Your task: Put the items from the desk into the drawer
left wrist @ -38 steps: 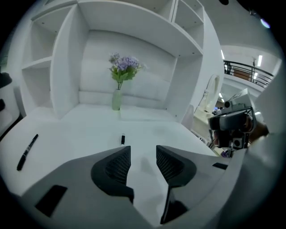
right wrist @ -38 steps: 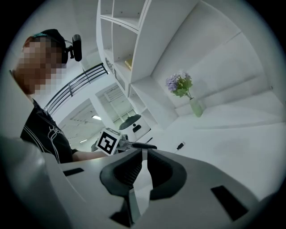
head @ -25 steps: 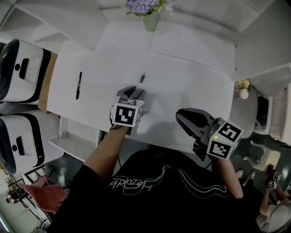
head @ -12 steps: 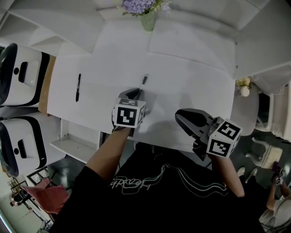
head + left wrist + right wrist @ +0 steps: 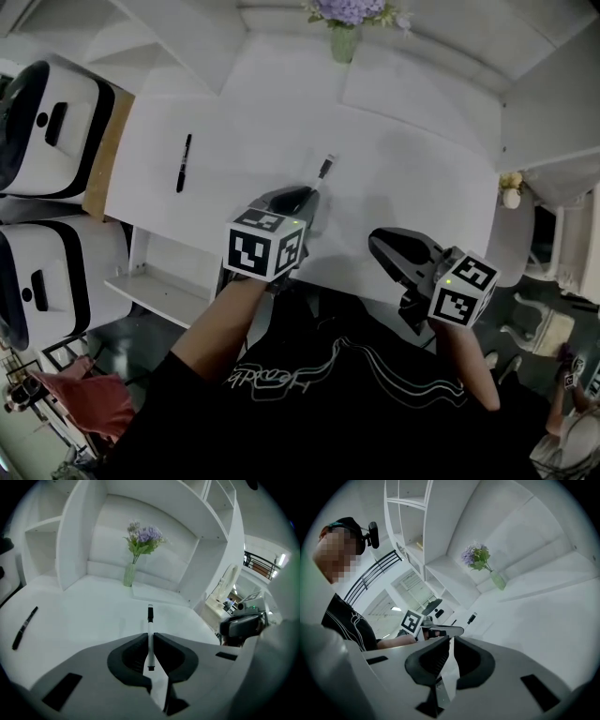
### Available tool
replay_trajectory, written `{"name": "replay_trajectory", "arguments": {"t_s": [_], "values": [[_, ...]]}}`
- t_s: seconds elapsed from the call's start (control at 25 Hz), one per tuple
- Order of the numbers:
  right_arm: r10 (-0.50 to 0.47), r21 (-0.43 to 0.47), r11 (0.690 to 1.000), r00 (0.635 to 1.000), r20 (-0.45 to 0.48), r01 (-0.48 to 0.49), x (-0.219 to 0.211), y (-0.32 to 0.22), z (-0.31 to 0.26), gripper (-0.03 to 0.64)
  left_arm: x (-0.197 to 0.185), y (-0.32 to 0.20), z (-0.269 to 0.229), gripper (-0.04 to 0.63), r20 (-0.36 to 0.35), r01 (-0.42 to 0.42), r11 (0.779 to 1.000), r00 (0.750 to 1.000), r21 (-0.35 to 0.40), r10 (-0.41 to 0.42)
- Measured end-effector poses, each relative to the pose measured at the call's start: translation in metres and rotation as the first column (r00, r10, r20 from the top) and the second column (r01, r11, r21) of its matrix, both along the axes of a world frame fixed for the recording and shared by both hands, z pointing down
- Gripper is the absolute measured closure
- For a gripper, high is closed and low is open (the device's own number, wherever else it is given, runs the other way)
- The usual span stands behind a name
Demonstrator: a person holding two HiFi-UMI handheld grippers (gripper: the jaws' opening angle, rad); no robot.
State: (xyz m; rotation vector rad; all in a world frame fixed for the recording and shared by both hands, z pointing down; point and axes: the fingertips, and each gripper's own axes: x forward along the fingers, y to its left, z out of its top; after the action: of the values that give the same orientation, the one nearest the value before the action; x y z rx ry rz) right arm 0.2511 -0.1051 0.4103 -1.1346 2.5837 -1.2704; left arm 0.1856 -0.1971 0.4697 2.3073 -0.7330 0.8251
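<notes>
A white pen with a black cap is clamped between the jaws of my left gripper and points forward over the white desk. In the head view the left gripper hovers over the desk's front middle, and the pen sticks out ahead of it. A black marker lies on the desk at the left, apart from both grippers. My right gripper is shut and empty near the desk's front edge. An open white drawer sits below the desk's left front.
A glass vase of purple flowers stands at the back of the desk. White shelf walls enclose the desk's back and sides. Two white and black appliances stand to the left of the desk.
My left gripper has risen toward the head camera with the pen still in it. The right gripper has hardly moved.
</notes>
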Motion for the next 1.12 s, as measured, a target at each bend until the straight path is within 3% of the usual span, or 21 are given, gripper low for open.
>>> {"name": "replay_trajectory", "arguments": {"t_s": [0.2,0.44,0.68,0.92,1.12], "values": [[-0.045,0.031,0.998,0.999,0.0,0.045,-0.053,-0.011,-0.014,0.558,-0.056,0.009,-0.046,0.542,-0.083,0.055,0.998,0.995,0.04,-0.051],[-0.153,0.07,0.986,0.988,-0.015,0.154,-0.145,-0.015,-0.03,0.559,-0.148,0.027,-0.088,0.542,-0.141,0.156,0.983,0.98,0.096,-0.141],[-0.263,0.09,0.96,0.965,-0.016,0.264,-0.235,-0.016,-0.038,0.558,-0.261,0.039,-0.112,0.541,-0.131,0.283,0.943,0.956,0.177,-0.263],[-0.336,0.103,0.935,0.941,-0.034,0.338,-0.318,-0.014,-0.041,0.558,-0.372,0.052,-0.109,0.541,-0.102,0.403,0.892,0.915,0.203,-0.39],[-0.368,0.107,0.922,0.928,-0.053,0.372,-0.362,-0.009,-0.044,0.559,-0.443,0.059,-0.096,0.541,-0.064,0.464,0.864,0.885,0.196,-0.46]]}}
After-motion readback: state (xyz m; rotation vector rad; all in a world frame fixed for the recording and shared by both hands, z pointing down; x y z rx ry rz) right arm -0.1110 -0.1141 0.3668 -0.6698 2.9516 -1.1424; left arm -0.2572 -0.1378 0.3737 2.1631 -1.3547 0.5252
